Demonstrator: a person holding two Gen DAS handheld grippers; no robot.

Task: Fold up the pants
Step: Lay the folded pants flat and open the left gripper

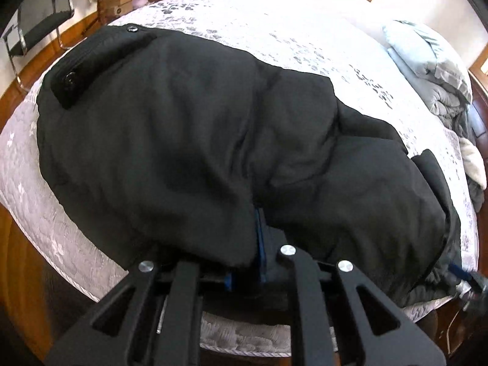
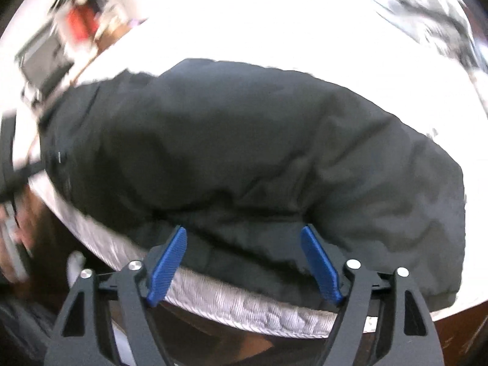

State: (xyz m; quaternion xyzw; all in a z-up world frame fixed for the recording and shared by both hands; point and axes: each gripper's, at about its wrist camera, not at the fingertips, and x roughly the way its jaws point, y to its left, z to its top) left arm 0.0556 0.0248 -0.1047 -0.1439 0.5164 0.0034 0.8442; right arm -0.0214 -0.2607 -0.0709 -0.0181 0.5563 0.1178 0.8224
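Black pants (image 1: 195, 128) lie folded lengthwise across a white patterned bed, waistband with snap buttons (image 1: 68, 77) at the far left. My left gripper (image 1: 259, 244) is shut on a fold of the pants' near edge; cloth drapes over its blue fingers (image 1: 260, 238) and hides most of them. In the right wrist view the pants (image 2: 244, 152) fill the middle. My right gripper (image 2: 244, 262) is open, its blue pads (image 2: 167, 262) spread apart just above the pants' near edge at the mattress rim. The right view is motion-blurred.
The mattress edge (image 1: 244, 338) and a wooden bed frame (image 1: 18, 244) run along the near side. A grey bundled quilt (image 1: 433, 70) lies at the far right. A black chair (image 1: 39, 15) and shelves stand beyond the bed at left.
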